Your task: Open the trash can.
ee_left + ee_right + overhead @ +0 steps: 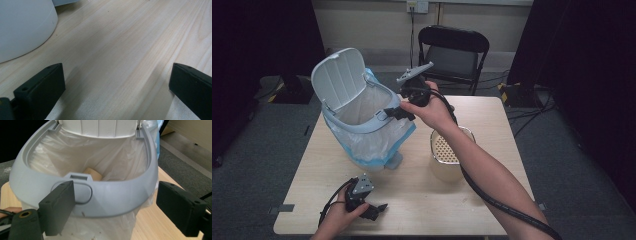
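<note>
Bin rim (105, 197) just ahead of open right hand-held gripper (115, 205).

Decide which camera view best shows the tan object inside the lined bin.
The right gripper view: it looks into the bin, where the tan object sits inside the liner. In the high view the bin's rim hides it.

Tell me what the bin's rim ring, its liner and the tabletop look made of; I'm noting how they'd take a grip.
The bin's rim ring looks like moulded grey plastic, matt and smooth, with a pressed-in latch outline. The liner seems thin translucent plastic film: it creases and lets light through. The tabletop looks like pale wood or wood-effect laminate; long grain lines show, but which of the two is unclear.
</note>
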A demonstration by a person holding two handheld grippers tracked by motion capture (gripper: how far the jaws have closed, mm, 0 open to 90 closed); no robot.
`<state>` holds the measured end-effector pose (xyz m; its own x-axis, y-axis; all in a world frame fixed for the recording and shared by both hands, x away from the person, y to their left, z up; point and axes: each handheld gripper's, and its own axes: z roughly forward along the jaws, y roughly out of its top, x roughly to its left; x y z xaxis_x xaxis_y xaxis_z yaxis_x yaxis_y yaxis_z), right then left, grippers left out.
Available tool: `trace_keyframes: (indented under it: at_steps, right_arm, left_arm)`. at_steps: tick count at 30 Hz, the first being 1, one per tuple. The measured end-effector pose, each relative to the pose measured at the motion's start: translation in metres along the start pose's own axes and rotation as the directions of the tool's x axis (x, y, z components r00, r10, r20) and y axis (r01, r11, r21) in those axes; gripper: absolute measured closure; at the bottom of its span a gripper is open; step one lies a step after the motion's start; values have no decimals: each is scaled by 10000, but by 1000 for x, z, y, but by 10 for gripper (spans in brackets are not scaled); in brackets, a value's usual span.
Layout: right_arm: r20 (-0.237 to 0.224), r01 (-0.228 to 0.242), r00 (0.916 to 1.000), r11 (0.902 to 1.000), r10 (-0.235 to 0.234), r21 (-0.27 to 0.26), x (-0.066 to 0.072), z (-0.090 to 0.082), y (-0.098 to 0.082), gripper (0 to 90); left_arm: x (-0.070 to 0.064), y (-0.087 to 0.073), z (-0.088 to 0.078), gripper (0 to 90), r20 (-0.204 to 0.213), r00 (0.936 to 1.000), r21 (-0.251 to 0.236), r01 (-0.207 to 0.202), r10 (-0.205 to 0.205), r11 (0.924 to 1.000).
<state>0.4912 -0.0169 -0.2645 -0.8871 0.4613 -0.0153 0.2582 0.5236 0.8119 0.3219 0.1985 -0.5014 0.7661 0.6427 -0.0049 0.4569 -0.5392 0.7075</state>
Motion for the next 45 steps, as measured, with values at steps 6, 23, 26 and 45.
trace_keyframes:
  at_steps: [6,23,26,45]
  right_arm:
    - [-164,-84,9998,10000,83,-26,-3,-8,-11,146]
    - [-373,-61,9993,9997,52,-256,1,-35,-35,144]
    - [-390,-82,9992,9996,70,-288,-1,-40,-44,143]
    - [-225,-477,9986,9980,468,-404,-9,-66,-82,143]
  left_arm:
    - [0,0,0,0,4,10000,-5,2,-2,10000]
    - [0,0,0,0,8,10000,1,30,-30,10000]
    - [0,0,0,0,6,10000,1,29,-29,10000]
    - [0,0,1,0,5,10000,-110,66,-66,9999]
